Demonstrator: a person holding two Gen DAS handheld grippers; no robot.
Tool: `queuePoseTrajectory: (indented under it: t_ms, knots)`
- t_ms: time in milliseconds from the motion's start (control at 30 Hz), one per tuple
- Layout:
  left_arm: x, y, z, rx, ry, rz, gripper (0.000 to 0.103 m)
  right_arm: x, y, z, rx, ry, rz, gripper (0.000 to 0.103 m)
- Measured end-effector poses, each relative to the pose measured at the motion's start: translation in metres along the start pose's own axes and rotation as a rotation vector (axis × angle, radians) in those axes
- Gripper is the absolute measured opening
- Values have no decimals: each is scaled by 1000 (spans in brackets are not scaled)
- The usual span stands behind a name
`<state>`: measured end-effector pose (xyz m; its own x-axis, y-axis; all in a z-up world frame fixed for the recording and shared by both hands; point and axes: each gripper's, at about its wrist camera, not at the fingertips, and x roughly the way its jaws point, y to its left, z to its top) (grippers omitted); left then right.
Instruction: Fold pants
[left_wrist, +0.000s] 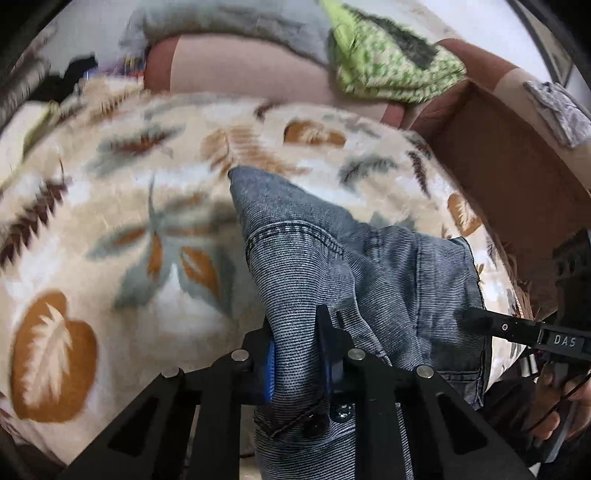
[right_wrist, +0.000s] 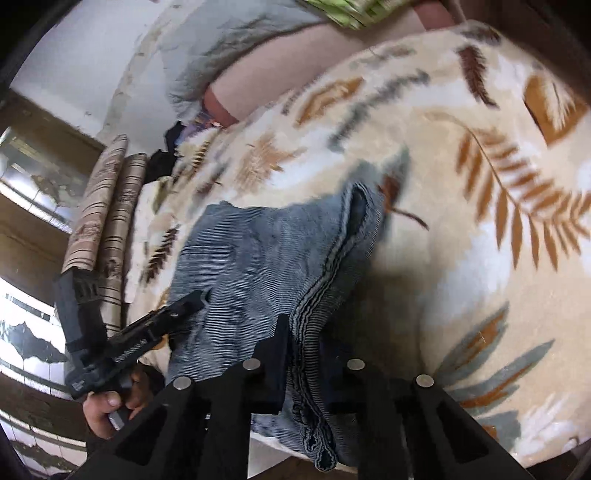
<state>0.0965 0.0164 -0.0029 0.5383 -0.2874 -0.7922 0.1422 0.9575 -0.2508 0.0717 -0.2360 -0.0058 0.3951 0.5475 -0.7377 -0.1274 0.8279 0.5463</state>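
Observation:
Blue-grey denim pants (left_wrist: 332, 251) lie bunched on a cream blanket with a leaf print (left_wrist: 110, 221). My left gripper (left_wrist: 295, 332) is shut on a fold of the pants near one end and lifts it off the blanket. My right gripper (right_wrist: 303, 332) is shut on a bunched edge of the same pants (right_wrist: 258, 254). The right gripper also shows at the right edge of the left wrist view (left_wrist: 517, 330). The left gripper shows at the lower left of the right wrist view (right_wrist: 159, 325). The cloth hangs between the two grippers.
The blanket (right_wrist: 461, 240) covers a bed or sofa. A green patterned cloth (left_wrist: 388, 62) and a grey cloth (left_wrist: 229, 22) lie on the brown backrest. A brown armrest (left_wrist: 517, 158) stands to the right. Striped rolled cushions (right_wrist: 107, 206) lie past the blanket's edge.

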Motion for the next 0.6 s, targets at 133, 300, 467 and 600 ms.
queuePoseTrajectory:
  t_ms: [133,300,467,600]
  knots:
    - [-34,2,23,29,-103,21,20,-14,30,15,-50,-54,24,14]
    - [-57,19,60,34,-177,60,20,-17,61,55,-113,-115,59,14]
    - [-54,42,91,11,-196,89,20,1,86,90,-153,-119,65,14]
    - [-41,55,95,-3,-177,96,20,25,88,107,-138,-106,73,14]
